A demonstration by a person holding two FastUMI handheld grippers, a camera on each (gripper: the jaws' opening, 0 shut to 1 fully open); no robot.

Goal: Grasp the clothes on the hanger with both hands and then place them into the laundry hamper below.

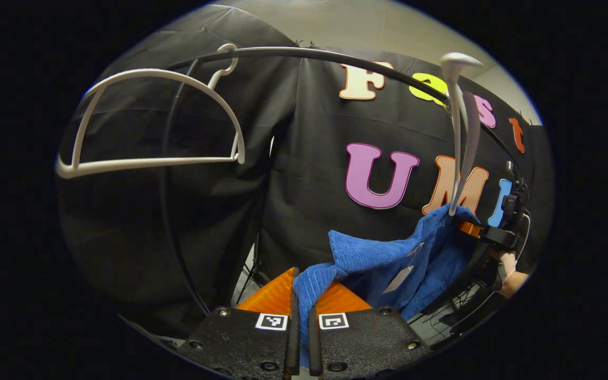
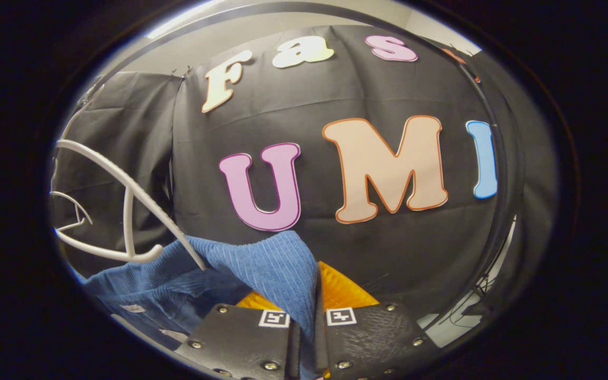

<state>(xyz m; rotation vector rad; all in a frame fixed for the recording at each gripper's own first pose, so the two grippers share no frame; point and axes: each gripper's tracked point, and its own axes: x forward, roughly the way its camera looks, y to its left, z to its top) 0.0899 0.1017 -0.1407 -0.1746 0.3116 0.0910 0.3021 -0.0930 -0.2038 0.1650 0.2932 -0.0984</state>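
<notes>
A: Where's the garment?

B: Blue ribbed cloth (image 1: 383,258), strung between the two grippers. In the left gripper view one bunched end runs straight down into the left gripper (image 1: 302,295), whose fingers are clenched on the fabric. From there the cloth rises ahead and to the right, a pale tag (image 1: 398,278) hanging on its face.

A: And the far end?

B: It reaches the other gripper (image 1: 494,232), up and right of the left one, with a hand (image 1: 510,274) just below it. In the right gripper view the right gripper (image 2: 314,311) is clamped on a fold of the same blue cloth (image 2: 267,264), which trails off down and to its left.

A: Hangers?

B: A white hanger (image 1: 459,132) stands edge-on right above the cloth's far end, its lower tip touching the fabric, its hook over a dark curved rail (image 1: 304,53). In the right gripper view it is the hanger (image 2: 124,211) left of the fingers, one arm lying across the cloth. A second white hanger (image 1: 151,126) hangs bare on the rail, up and left of the left gripper, well apart from the cloth.

A: Behind that?

B: Black booth cloth (image 1: 304,158).
</notes>
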